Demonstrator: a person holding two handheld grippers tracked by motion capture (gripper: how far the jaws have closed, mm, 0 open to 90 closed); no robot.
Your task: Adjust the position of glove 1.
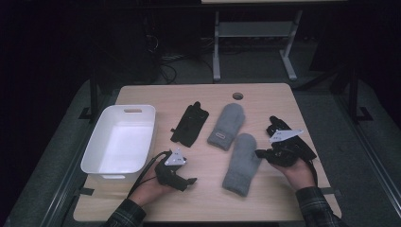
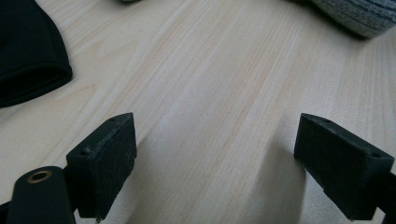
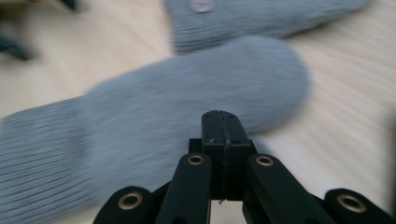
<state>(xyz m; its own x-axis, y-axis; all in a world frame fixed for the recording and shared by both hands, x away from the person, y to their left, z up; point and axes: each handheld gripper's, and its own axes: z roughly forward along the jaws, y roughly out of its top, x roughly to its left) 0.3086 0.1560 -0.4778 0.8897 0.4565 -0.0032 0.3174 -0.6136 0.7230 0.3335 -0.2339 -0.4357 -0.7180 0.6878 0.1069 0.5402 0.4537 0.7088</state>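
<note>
White plastic bin (image 1: 97,156) at the left edge of the wooden table (image 1: 208,201), holding nothing. Left gripper (image 1: 189,181) low over bare wood just right of the bin, jaws spread wide with nothing between them. Black glove (image 1: 190,124) farther back, flat on the table. Then two grey knit mittens: far mitten (image 1: 227,125) with a small label at the cuff, near mitten (image 1: 242,163) lying slantwise, fingertip end just beside that cuff. Right gripper (image 1: 259,153) at the near mitten's right edge, jaws pressed together, gripping nothing.

Near mitten likely light, soft and floppy, not slippery or fragile; bound to sag and fold when lifted. Best pinched at the ribbed cuff (image 3: 32,158) or through a gathered fold of knit.

Right gripper view: rib texture close up, blurred, and shut jaws meeting in one seam. Left gripper view: open cuff of the black glove (image 2: 28,60). High view: whole layout, bin included.
</note>
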